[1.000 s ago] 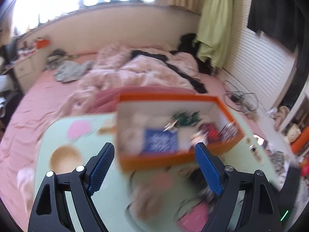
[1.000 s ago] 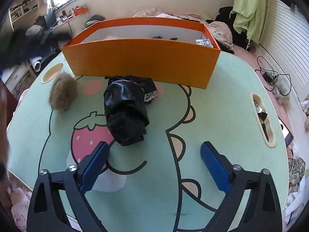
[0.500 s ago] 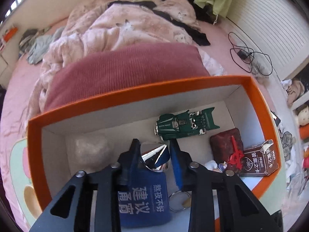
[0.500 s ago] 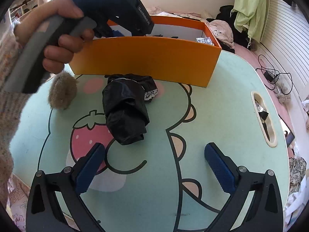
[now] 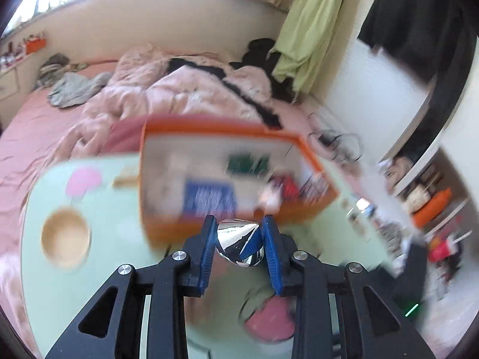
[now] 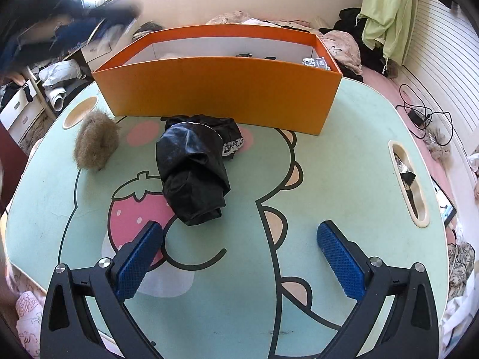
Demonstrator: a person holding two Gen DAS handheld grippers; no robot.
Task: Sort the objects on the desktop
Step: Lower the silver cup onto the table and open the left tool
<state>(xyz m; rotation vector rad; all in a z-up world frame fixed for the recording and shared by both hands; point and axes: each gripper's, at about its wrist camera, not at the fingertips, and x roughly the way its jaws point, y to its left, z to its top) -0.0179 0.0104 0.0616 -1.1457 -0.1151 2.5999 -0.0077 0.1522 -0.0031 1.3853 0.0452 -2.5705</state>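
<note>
**Left gripper pinching a shiny metal piece, right gripper spread over the tabletop**

We see the left gripper (image 5: 238, 246) clamped on a shiny chrome cone-shaped piece (image 5: 239, 245); both blue pads (image 5: 207, 254) press its sides. What the piece is exactly we cannot tell. The left wrist view is heavily motion-blurred. Just past the fingertips sits the orange box (image 5: 227, 176), open-topped, white inside, with a blue item (image 5: 209, 199), a green item (image 5: 247, 164) and something red (image 5: 289, 187) in it, all smeared by blur.

The right gripper (image 6: 239, 257) hangs above the tabletop (image 6: 344, 179) with its jaws spread wide and nothing between them. Just ahead of its left pad lies a crumpled black glossy garment (image 6: 193, 173) with a bit of white lace trim at its far end, resting on the strawberry print. Left of it, apart, lies a brown furry ball (image 6: 95, 145). Beyond both stands the orange box, its long wall facing us, the garment's far end close to that wall. At the right edge of the tabletop there is a slot (image 6: 408, 191) with small dark bits in it. In the top-left corner of the right wrist view a dark blurred shape (image 6: 74, 21) shows; we cannot tell what it is.

Behind the tabletop we see a bed with a pink quilt (image 5: 179, 95) and a green cloth (image 5: 314, 27) hanging by the wall.
</note>
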